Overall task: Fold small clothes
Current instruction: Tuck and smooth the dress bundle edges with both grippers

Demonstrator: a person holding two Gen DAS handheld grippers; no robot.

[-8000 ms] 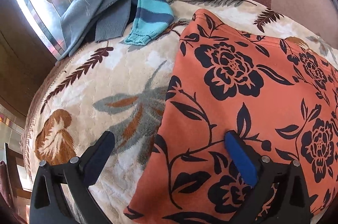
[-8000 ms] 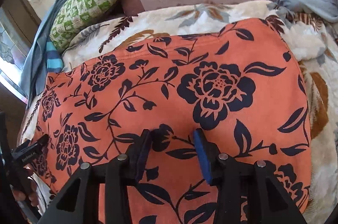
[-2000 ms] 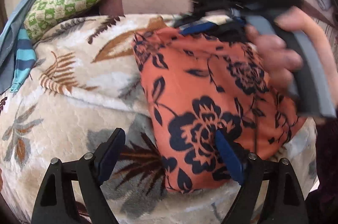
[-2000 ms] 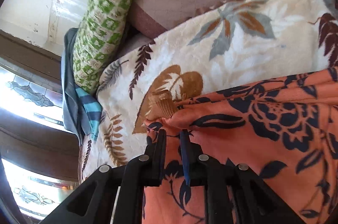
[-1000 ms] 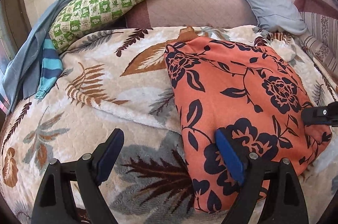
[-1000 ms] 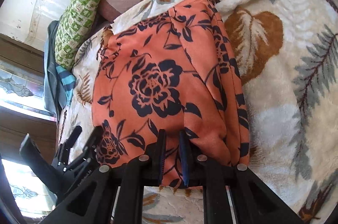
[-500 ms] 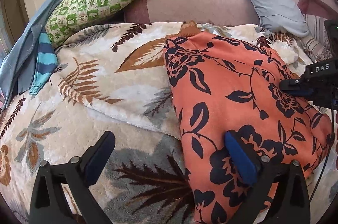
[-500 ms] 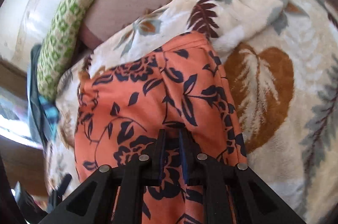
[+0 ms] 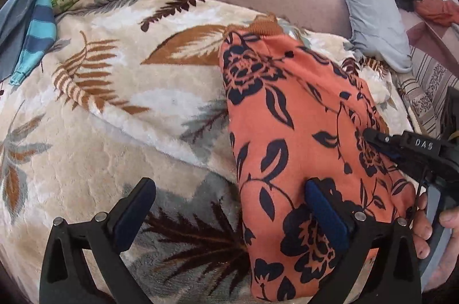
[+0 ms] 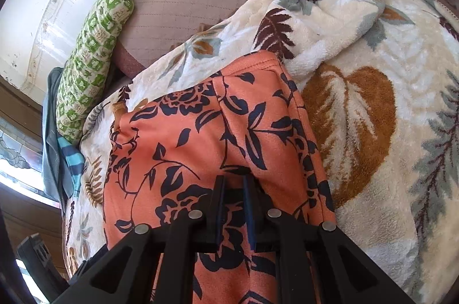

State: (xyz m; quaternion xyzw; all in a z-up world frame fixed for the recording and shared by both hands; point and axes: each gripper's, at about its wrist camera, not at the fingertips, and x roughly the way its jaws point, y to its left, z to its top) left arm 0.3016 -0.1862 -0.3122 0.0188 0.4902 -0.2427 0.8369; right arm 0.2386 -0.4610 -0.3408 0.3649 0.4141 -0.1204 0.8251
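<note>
While the right gripper (image 10: pixel 233 183) pinches the folded orange black-flowered cloth garment (image 9: pixel 301 132) ahead of it on the cream leaf-print fleece blanket (image 9: pixel 120 114), the left gripper (image 9: pixel 229 206) straddles its near-left edge, spread wide, empty. Best flatten the fold before releasing.

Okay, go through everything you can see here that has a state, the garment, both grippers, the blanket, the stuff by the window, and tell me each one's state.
Orange floral garment: folded narrow, lying on the blanket.
Left gripper: open, one finger over the garment, gripping nothing.
Right gripper: nearly shut, on the garment; grip unclear.
Leaf-print blanket: spread, rumpled.
Striped blue garment: unfolded, heaped.
</note>
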